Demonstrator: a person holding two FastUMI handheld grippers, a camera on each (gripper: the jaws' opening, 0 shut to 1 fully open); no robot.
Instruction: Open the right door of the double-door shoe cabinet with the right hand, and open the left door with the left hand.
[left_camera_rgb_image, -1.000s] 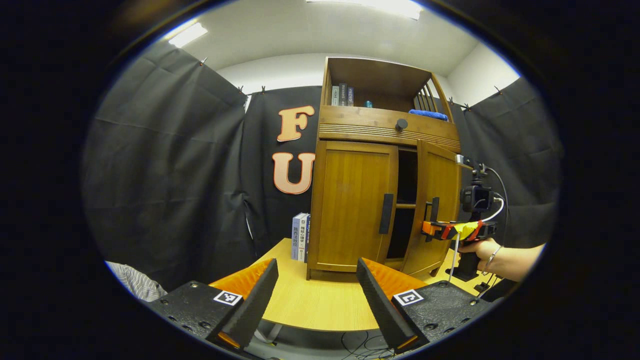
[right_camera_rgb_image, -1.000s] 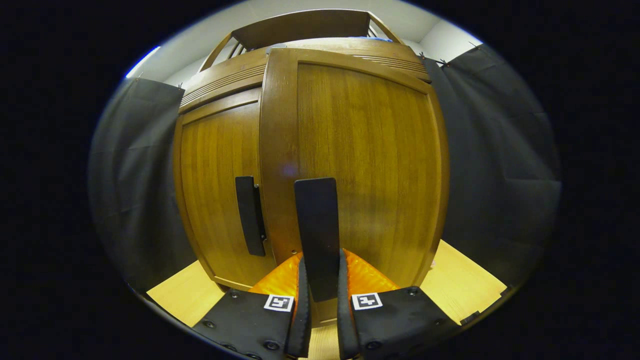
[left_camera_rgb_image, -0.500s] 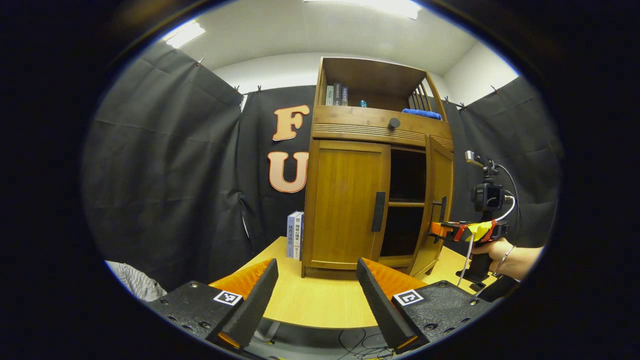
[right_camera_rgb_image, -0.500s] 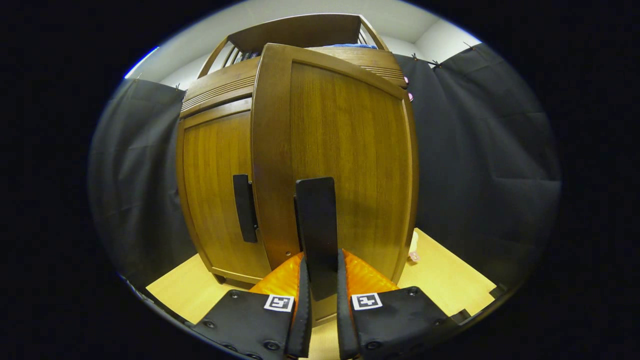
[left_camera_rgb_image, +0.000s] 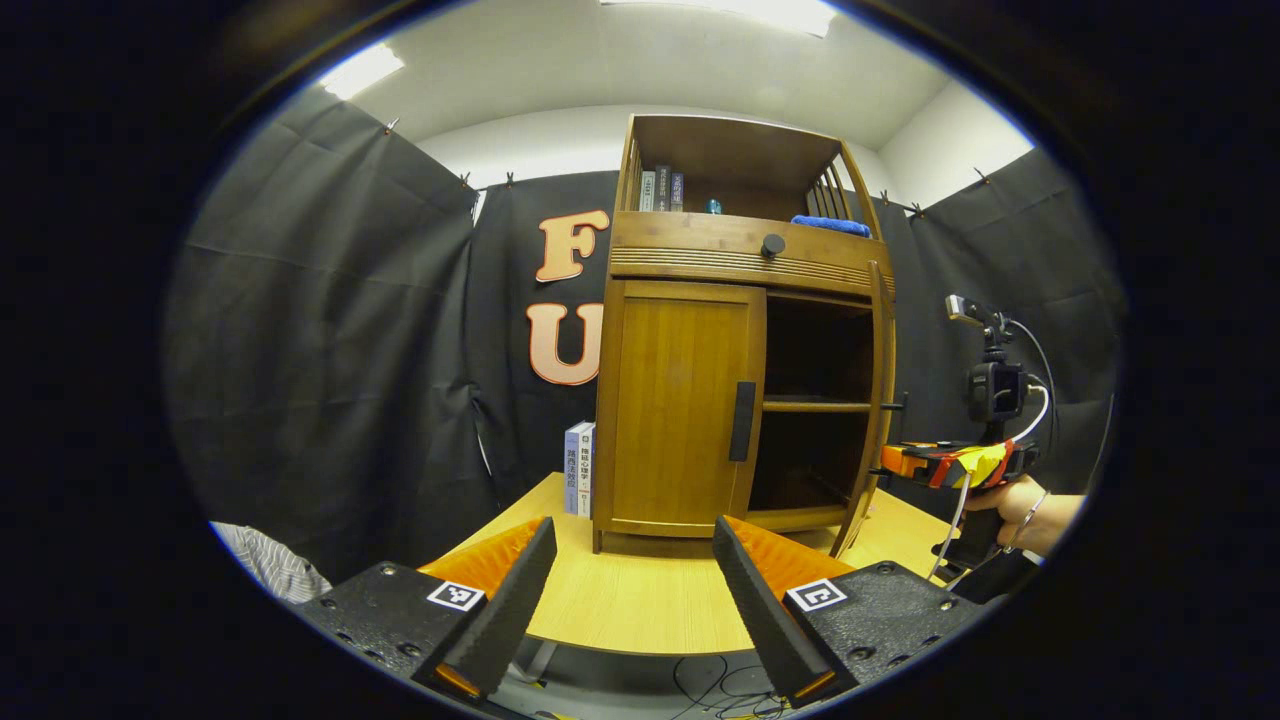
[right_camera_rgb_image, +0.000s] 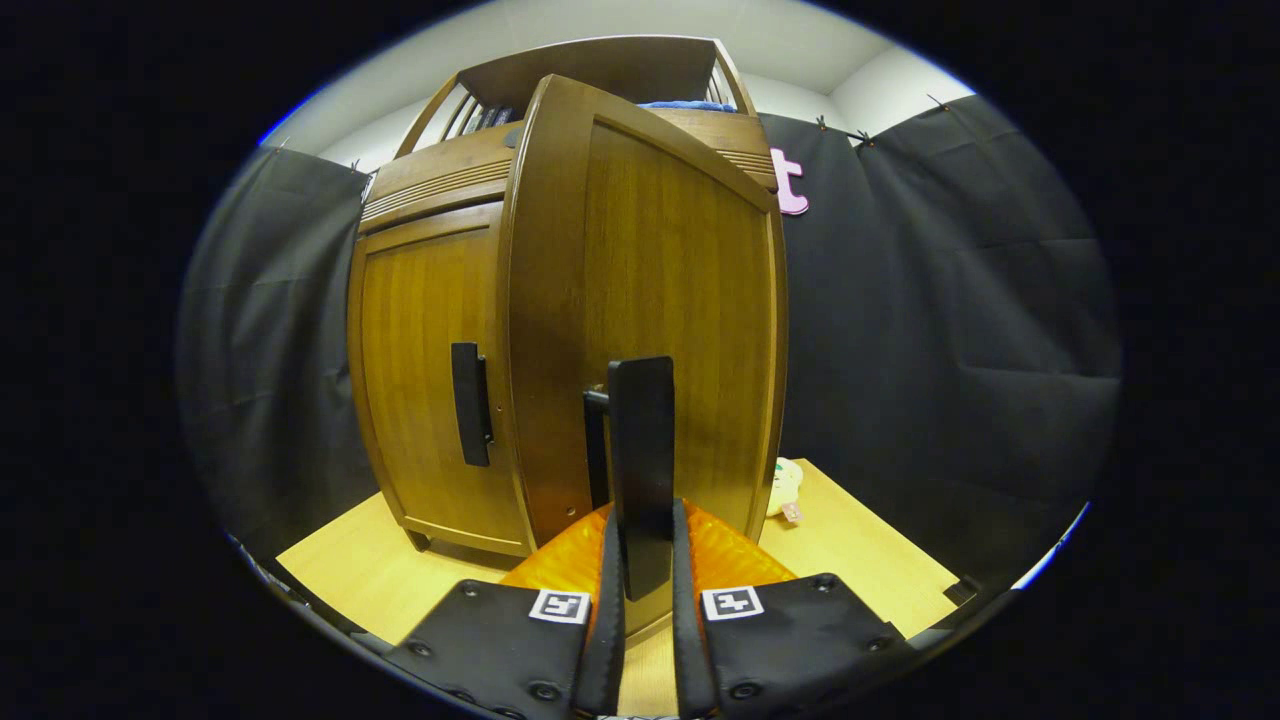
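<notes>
Cabinet: shoe cabinet (left_camera_rgb_image: 740, 400) stands centre frame on the desk (left_camera_rgb_image: 640, 600).
Right gripper (right_camera_rgb_image: 640, 560): clamped on the right door's handle (right_camera_rgb_image: 640, 450); right door (right_camera_rgb_image: 670, 320) swung wide.
Left gripper (left_camera_rgb_image: 630, 600): jaws spread, empty, well short of the left door (left_camera_rgb_image: 680, 410).
Handling: doors look stiff, hinged, light; grip the left handle (left_camera_rgb_image: 742, 435) mid-bar.

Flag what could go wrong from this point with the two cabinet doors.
The right gripper is clamped on the right door's handle with the right door swung wide; pulling further could strain the hinges or drag the cabinet along the table. A small toy lies on the table beyond the door's edge and might get swept. The left gripper hangs open, well short of the left door's handle.
</notes>
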